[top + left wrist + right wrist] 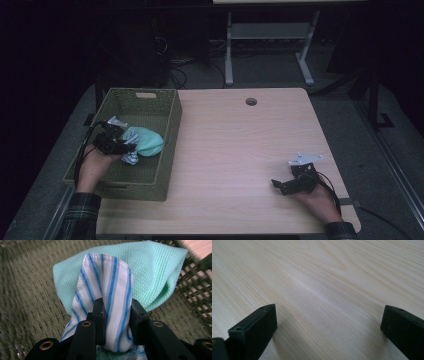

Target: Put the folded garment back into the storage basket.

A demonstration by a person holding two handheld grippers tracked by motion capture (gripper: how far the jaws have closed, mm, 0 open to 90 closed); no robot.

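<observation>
Left gripper view: fingers (100, 315) clamped on bunched blue-striped cloth (107, 290) and mint waffle-weave cloth (155, 272), woven basket (27, 290) beneath.

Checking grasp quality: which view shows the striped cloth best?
The left gripper view: the striped cloth stands close up, pinched between the left gripper fingers, with the mint cloth behind it. The high view gives a small white patch in the green basket. The right gripper view looks at the table.

Striped cloth (110, 302) runs off the near edge behind the tool; basket (30, 302) weave blurs at left.
</observation>
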